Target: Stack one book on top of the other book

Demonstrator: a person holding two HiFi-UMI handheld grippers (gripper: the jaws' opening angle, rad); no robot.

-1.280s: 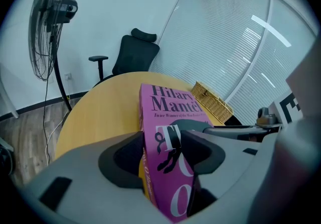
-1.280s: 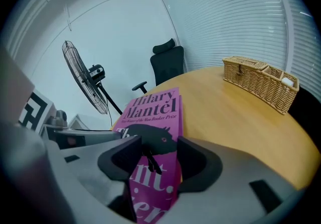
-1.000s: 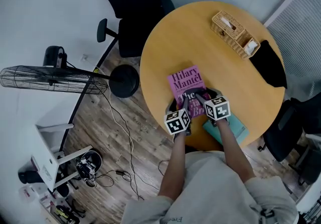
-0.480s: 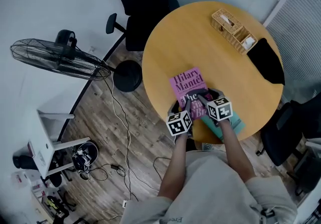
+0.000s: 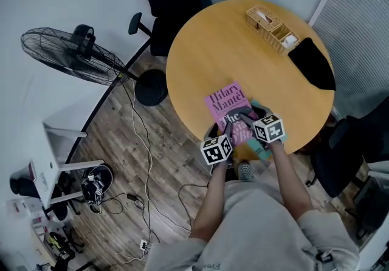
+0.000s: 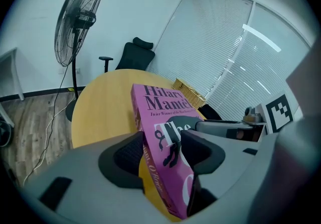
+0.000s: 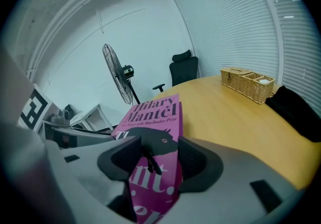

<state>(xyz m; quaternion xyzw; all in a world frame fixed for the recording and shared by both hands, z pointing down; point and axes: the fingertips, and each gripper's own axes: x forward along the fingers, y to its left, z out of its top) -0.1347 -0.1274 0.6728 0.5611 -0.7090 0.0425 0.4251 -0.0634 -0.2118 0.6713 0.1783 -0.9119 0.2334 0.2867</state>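
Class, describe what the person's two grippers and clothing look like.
The left gripper and right gripper have pale grey bodies and black-lined jaws. Each carries a white cube with black square markers. The person wears a light short-sleeved shirt.

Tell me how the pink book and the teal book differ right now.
Colour: the pink book carries large lettering; the teal book shows none here.
Grip: the left gripper and right gripper both clamp the pink book's near end; the teal book lies free on the table.
Visibility: the pink book shows most of its cover; the teal book is mostly hidden beneath it.
Shared: both are at the table's near edge.
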